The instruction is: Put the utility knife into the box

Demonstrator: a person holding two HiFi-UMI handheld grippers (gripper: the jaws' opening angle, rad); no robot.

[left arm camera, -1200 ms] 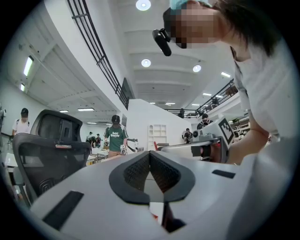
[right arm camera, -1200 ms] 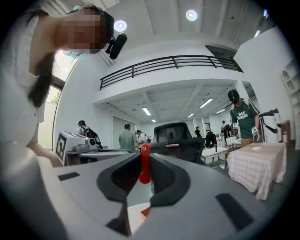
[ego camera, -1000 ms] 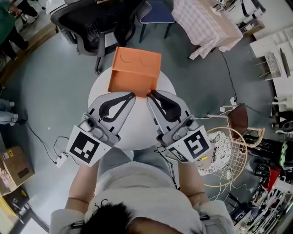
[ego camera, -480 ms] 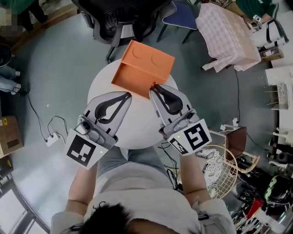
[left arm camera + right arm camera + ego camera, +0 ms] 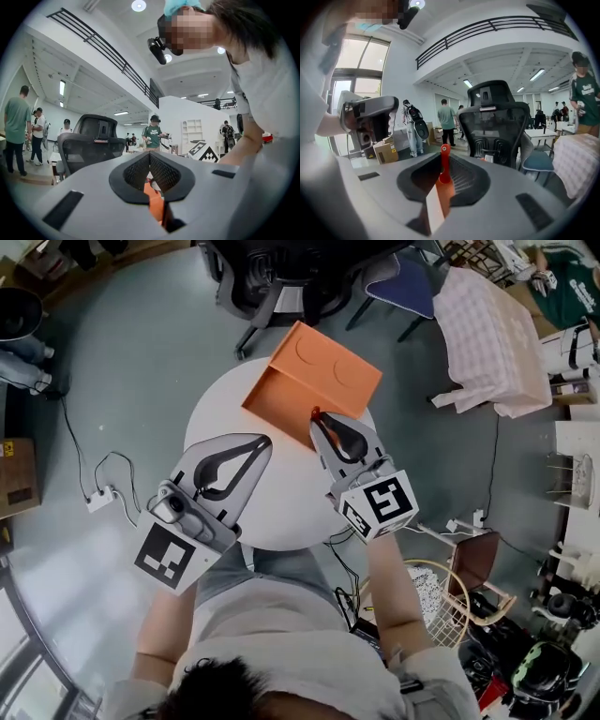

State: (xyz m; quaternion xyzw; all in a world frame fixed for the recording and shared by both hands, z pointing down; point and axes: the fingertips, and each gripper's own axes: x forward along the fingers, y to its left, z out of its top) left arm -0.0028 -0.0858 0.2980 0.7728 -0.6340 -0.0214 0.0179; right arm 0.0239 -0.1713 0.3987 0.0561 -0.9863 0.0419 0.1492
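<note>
An orange box point(image 5: 319, 371) lies open at the far side of a round white table point(image 5: 281, 507). My right gripper point(image 5: 315, 420) is shut on the utility knife point(image 5: 439, 197), an orange-red handle with a pale strip. The knife's red end point(image 5: 315, 412) pokes out past the fingertips, right at the box's near edge. In the right gripper view the knife stands upright between the jaws. My left gripper point(image 5: 265, 440) hovers over the table left of the right one, shut and empty, a short way back from the box. Through its jaws a bit of the orange box point(image 5: 154, 206) shows.
A black office chair point(image 5: 281, 277) and a blue chair point(image 5: 412, 287) stand just beyond the table. To the right is a checked cloth over furniture point(image 5: 497, 343). A wire basket point(image 5: 441, 601) sits on the floor at lower right, a power strip point(image 5: 98, 498) at left. People stand far off.
The head view has swung, so the box now sits farther up and right. The right gripper kept the knife at the box's near edge. The left gripper dropped back from the box.
</note>
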